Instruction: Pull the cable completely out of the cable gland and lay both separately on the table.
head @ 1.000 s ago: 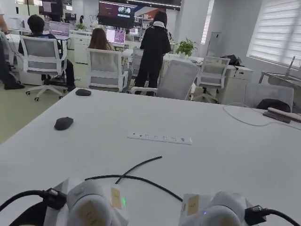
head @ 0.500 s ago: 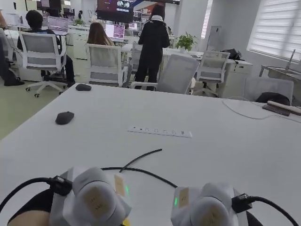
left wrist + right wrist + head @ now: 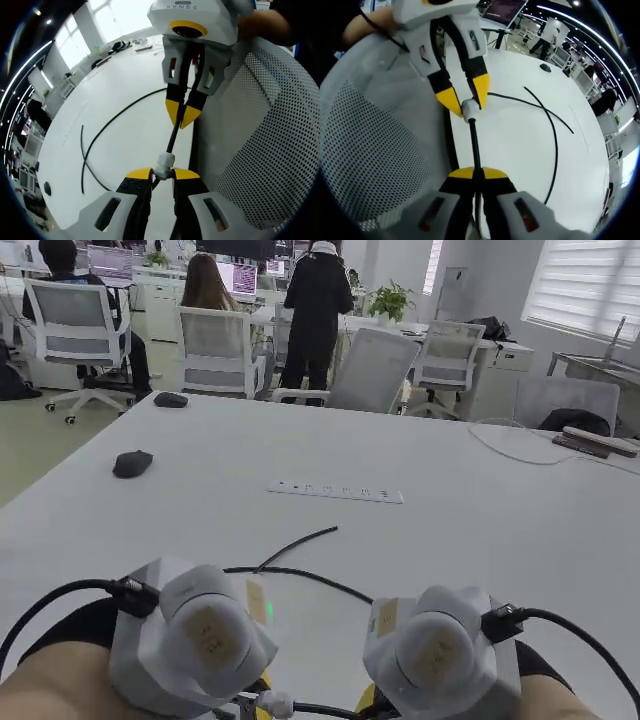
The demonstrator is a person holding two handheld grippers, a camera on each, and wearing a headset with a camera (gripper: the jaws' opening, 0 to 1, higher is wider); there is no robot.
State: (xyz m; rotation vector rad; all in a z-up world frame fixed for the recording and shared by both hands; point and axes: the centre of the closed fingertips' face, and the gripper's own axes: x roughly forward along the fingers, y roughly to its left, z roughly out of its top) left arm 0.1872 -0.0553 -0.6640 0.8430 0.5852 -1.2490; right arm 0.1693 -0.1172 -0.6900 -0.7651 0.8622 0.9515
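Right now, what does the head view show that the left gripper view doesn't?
Head view: rounded casing backs, each with a black cord plugged in. Left gripper view: a white mesh panel, and the right hand-held gripper pinching the cable while the left hand-held gripper holds the cable gland. Both: the white table and the looping cable.

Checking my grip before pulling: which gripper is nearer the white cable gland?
Left. The left gripper is shut on the cable gland; the right gripper clamps the cable farther along.
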